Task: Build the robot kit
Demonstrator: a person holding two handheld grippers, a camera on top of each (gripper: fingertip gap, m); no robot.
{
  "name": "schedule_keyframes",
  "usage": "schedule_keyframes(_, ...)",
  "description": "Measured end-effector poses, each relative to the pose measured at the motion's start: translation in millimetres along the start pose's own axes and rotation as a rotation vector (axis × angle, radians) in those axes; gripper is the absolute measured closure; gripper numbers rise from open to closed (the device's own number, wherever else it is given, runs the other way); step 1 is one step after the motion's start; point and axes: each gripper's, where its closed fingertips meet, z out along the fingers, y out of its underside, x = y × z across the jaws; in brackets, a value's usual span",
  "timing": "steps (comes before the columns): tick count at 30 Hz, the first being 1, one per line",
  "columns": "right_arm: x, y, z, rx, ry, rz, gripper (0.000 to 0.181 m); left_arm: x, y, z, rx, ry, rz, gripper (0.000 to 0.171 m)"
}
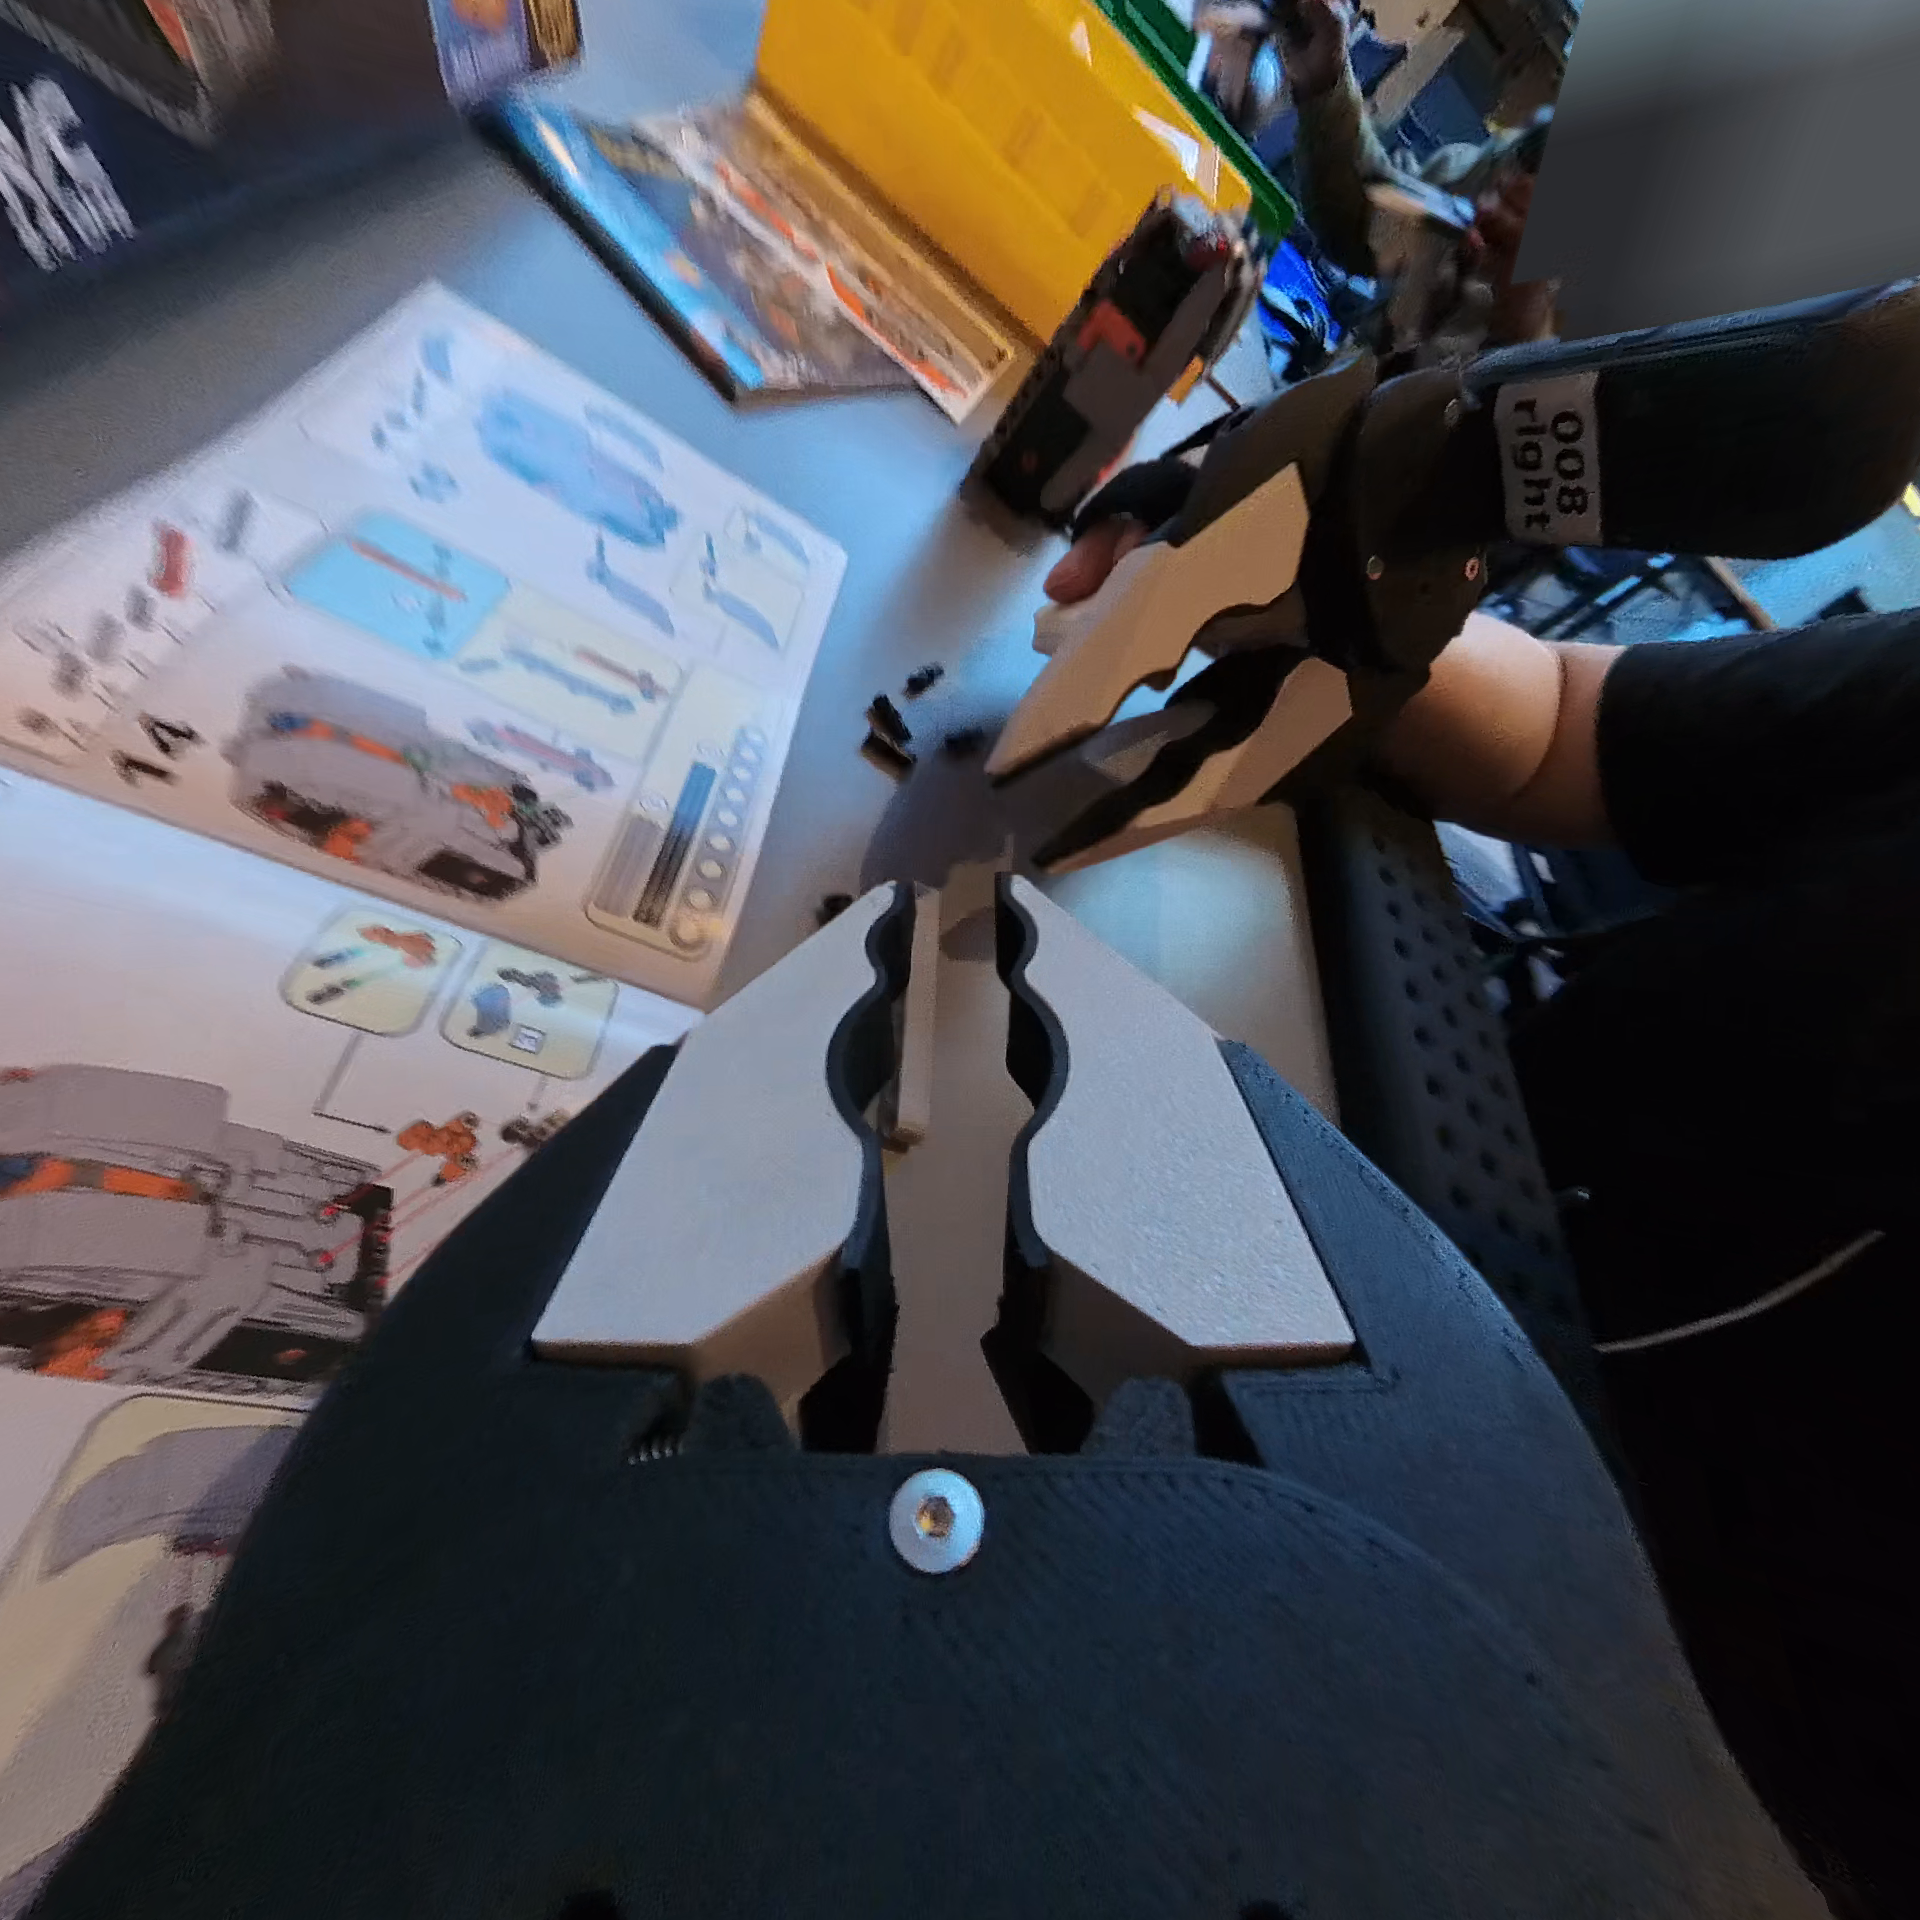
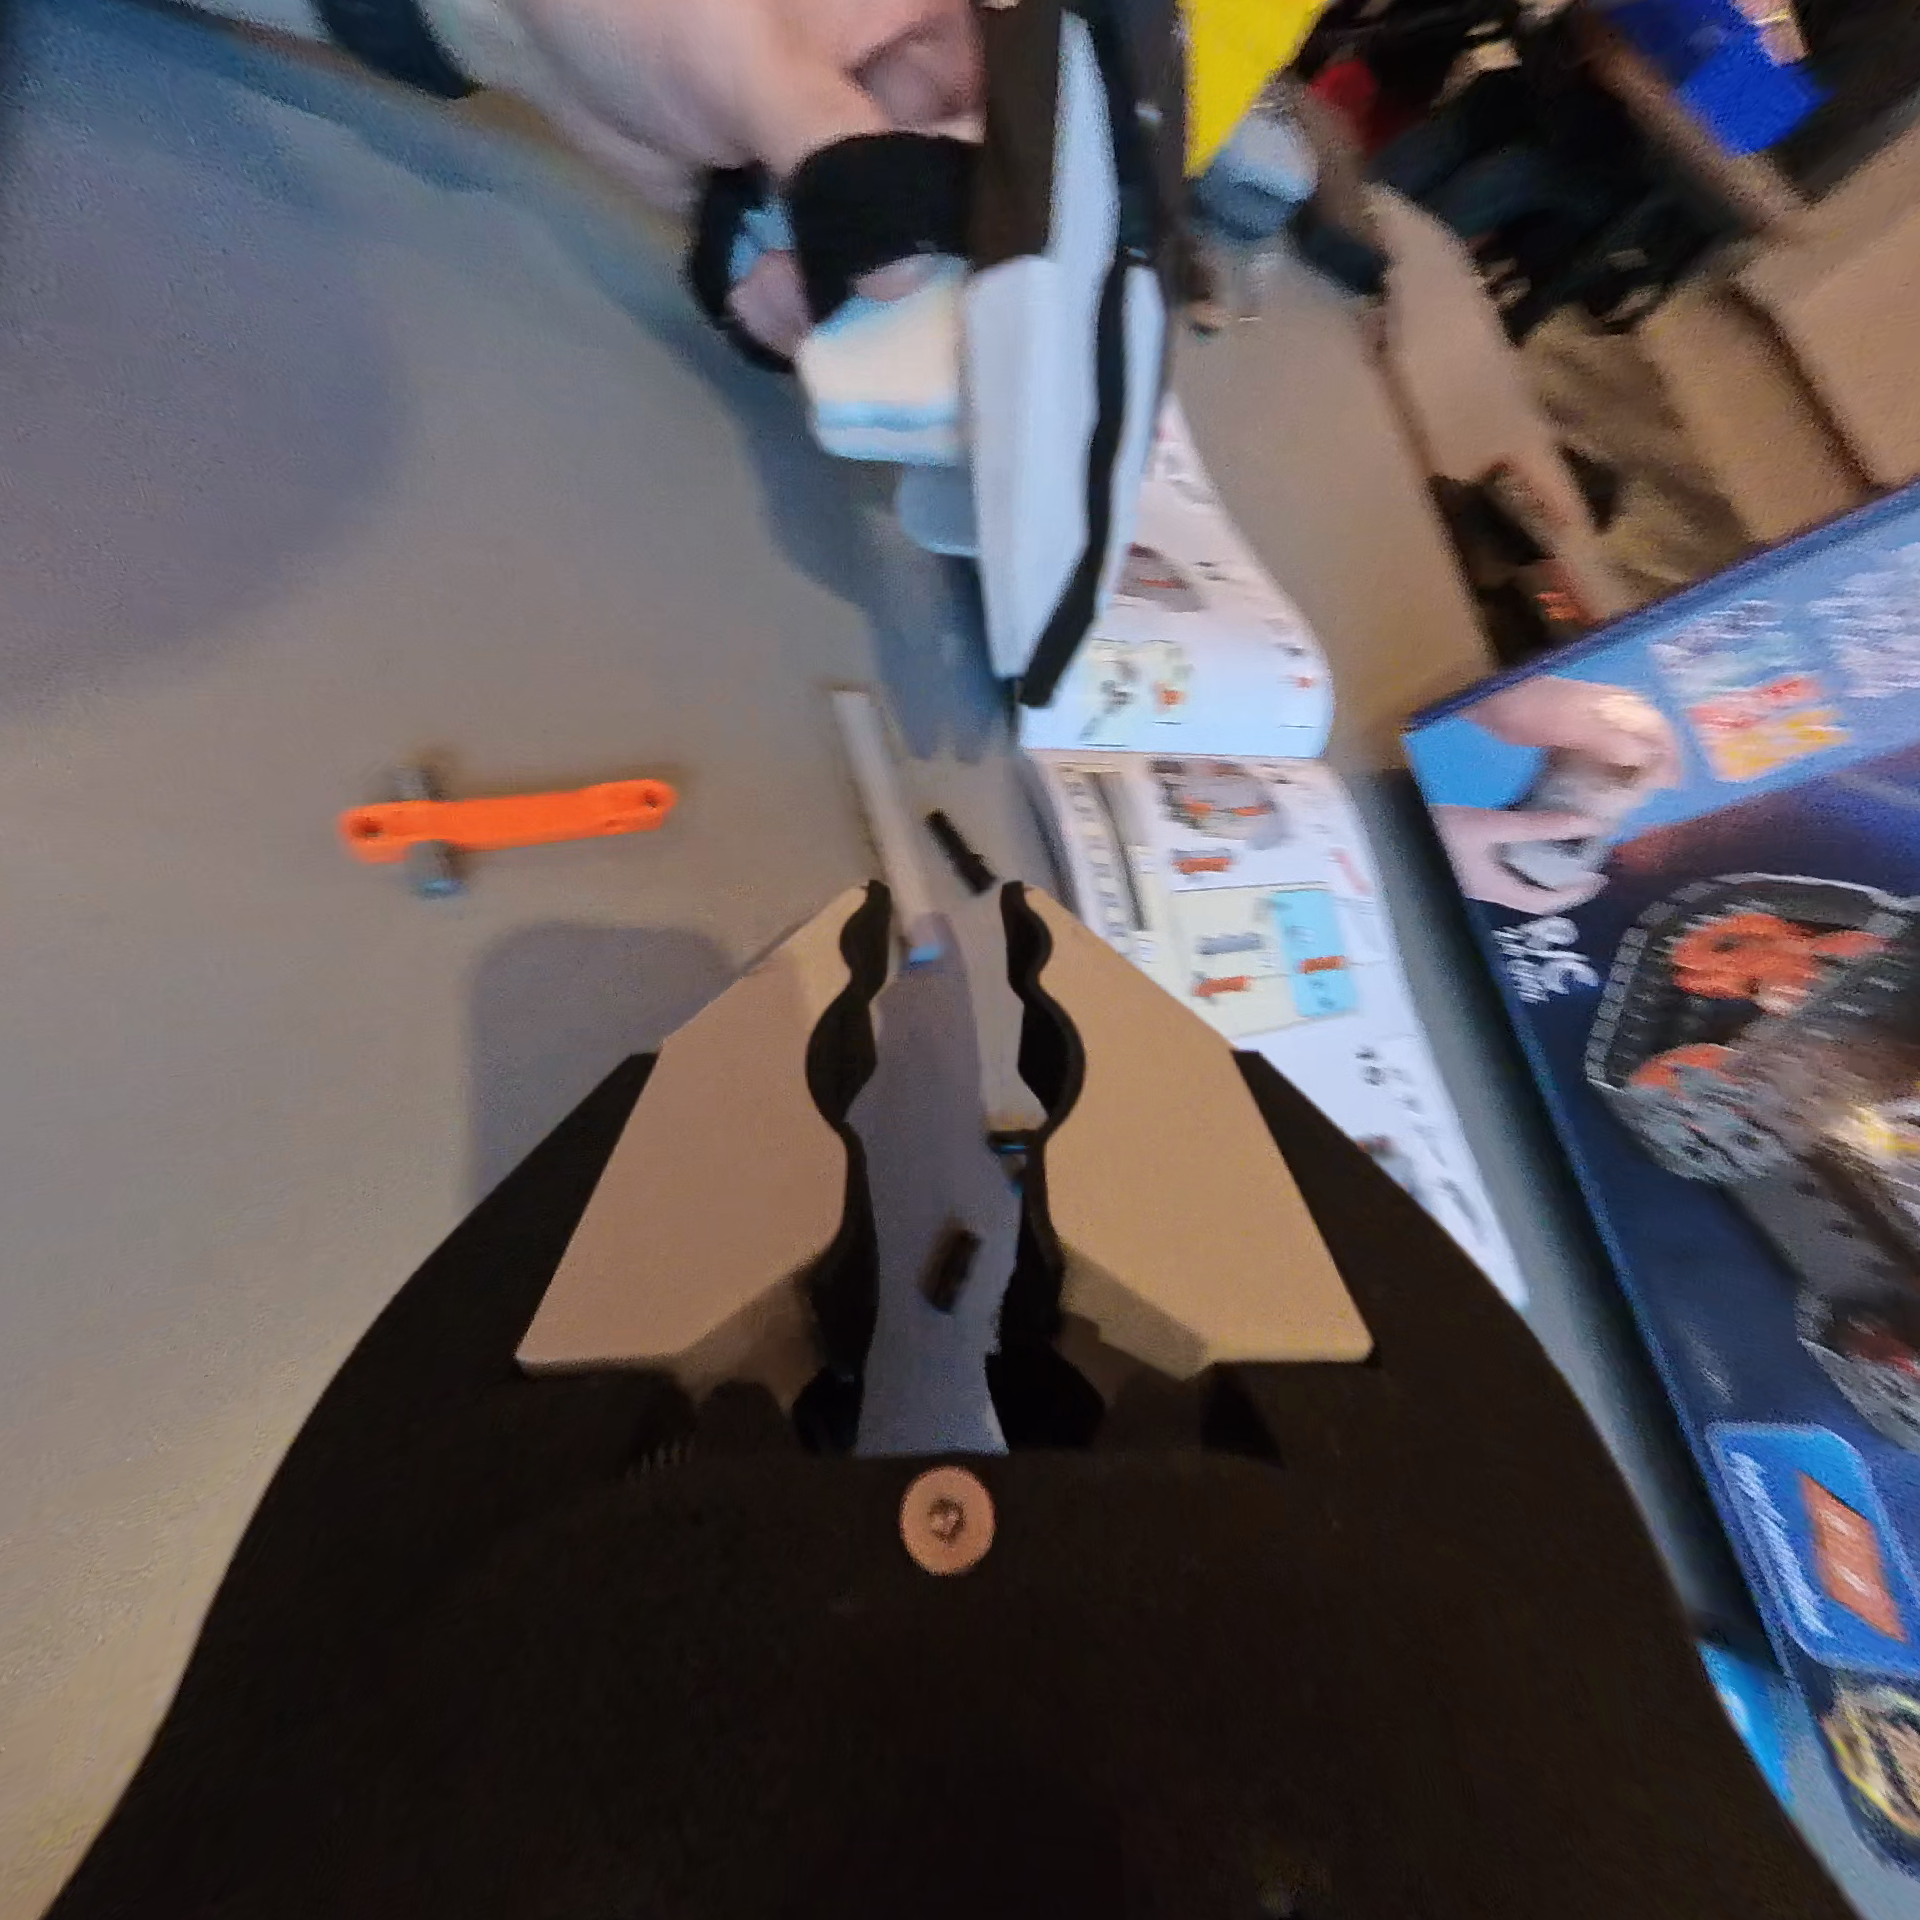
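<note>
My left gripper [image 1: 951, 894] hangs over the grey table with its jaws a narrow gap apart. A thin white beam [image 1: 920, 1018] shows in that gap along the left pad and seems to lie on the table. My right gripper [image 2: 940, 894] is also narrowly open over a white beam [image 2: 883, 810] with blue pins, which runs slantwise under its gap. The two grippers point tip to tip: the right gripper shows in the left wrist view [image 1: 1023, 816], and the left gripper in the right wrist view [image 2: 1039, 675]. Neither clamps anything.
An orange beam [image 2: 509, 821] with a pin lies to the left. Small black pins [image 2: 956, 847] [image 1: 894, 717] are scattered near the tips. An open instruction booklet [image 1: 416, 675] [image 2: 1226, 883], a blue set box [image 2: 1714, 1039] [image 1: 748, 260], a yellow bin [image 1: 987, 135] and a dark part-built model [image 1: 1122, 364] surround them. Tip to tip, the grippers are about 5 cm apart.
</note>
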Motion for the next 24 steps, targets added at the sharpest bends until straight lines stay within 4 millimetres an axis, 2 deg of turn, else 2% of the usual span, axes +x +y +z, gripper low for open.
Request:
schedule_keyframes(3,22,3,-3,-0.009,0.121,0.014,0.161,-4,-14,-11,0.078,-0.101,0.116,0.157)
schedule_keyframes(8,57,13,-15,-0.047,0.321,0.035,0.155,-9,-32,-27,0.158,-0.289,0.293,0.142)
schedule_keyframes(12,74,20,-24,-0.053,0.402,0.088,0.148,-11,-46,-40,0.247,-0.384,0.375,0.127)
schedule_keyframes(13,76,18,-26,-0.040,0.411,0.092,0.148,-12,-48,-42,0.265,-0.396,0.385,0.122)
schedule_keyframes(15,79,13,-29,-0.002,0.425,0.088,0.150,-18,-50,-43,0.295,-0.435,0.398,0.099)
schedule_keyframes(19,75,9,-30,0.011,0.410,0.069,0.155,-20,-48,-36,0.288,-0.457,0.482,0.084)
schedule_keyframes(22,67,12,-24,-0.002,0.358,0.055,0.161,-20,-48,-33,0.289,-0.485,0.525,0.084)
schedule_keyframes(24,59,13,-19,-0.013,0.309,0.042,0.162,-19,-46,-33,0.283,-0.496,0.542,0.093)
